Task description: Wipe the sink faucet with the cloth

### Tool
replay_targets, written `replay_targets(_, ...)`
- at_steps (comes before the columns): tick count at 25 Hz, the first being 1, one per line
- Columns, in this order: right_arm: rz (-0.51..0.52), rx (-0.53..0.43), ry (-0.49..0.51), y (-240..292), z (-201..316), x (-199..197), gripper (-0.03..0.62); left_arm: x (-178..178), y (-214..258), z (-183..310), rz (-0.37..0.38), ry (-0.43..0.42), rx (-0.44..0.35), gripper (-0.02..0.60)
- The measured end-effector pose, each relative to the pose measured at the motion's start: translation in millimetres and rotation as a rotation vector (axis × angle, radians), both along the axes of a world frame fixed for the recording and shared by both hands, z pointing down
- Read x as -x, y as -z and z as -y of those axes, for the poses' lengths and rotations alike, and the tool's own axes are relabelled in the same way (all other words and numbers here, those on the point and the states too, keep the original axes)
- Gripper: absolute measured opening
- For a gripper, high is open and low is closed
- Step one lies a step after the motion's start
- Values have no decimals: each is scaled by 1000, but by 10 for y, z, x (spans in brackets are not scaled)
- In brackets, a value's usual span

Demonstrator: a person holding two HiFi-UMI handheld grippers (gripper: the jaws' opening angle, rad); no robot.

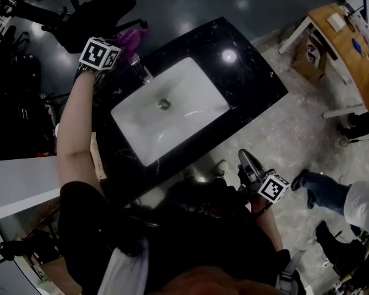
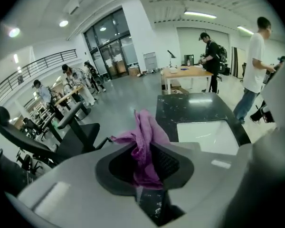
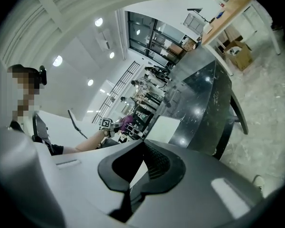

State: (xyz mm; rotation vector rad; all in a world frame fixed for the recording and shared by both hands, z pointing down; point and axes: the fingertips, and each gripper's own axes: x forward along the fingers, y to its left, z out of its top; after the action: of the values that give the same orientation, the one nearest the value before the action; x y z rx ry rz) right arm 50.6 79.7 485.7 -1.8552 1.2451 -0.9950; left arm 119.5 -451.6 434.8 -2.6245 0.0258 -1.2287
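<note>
Cloth point(image 2: 145, 141), looking soft, light and floppy, is hanging bunched between the fingers of the left gripper point(image 2: 147, 163), which is pinching its middle near the faucet point(image 1: 142, 72) at the counter point(image 1: 252, 85) left edge; the right gripper point(image 3: 141, 167) is carrying nothing, fingers together.

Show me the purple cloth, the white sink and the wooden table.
purple cloth point(image 2: 145, 145), left gripper view, on the bunched middle of the fabric.
white sink point(image 1: 190, 88), head view, on the bare basin wall above the drain.
wooden table point(image 1: 339, 42), head view, on a bare patch of its top.
</note>
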Motion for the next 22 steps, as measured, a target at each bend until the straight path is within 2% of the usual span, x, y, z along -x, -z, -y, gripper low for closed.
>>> replay_targets(3, 9, 9, -15, -18, -45, -8, 12, -44, -8, 151, -16, 63, 20, 86)
replay_targets(5, 16, 11, -11, -50, -55, -12, 12, -33, 14, 117, -30, 64, 10, 84)
replay_targets(8, 13, 4, 20, -65, 5, -17, 12, 48, 110, -154, -55, -4, -5, 83)
replay_targets(12, 16, -24, 81, -22, 170, -2, 12, 305, 163, -703, -67, -123, 19, 83)
replay_targets(17, -3, -26, 163, -12, 303, 29, 12, 691, 4, -1373, -19, -251, 19, 84)
replay_targets(19, 3, -21, 176, -35, 293, 46, 12, 770, -135, -1504, 6, -262, 10, 85)
replay_targets(22, 34, -26, 174, -86, 237, 87, 12, 767, -379, -1464, 39, -228, -11, 86)
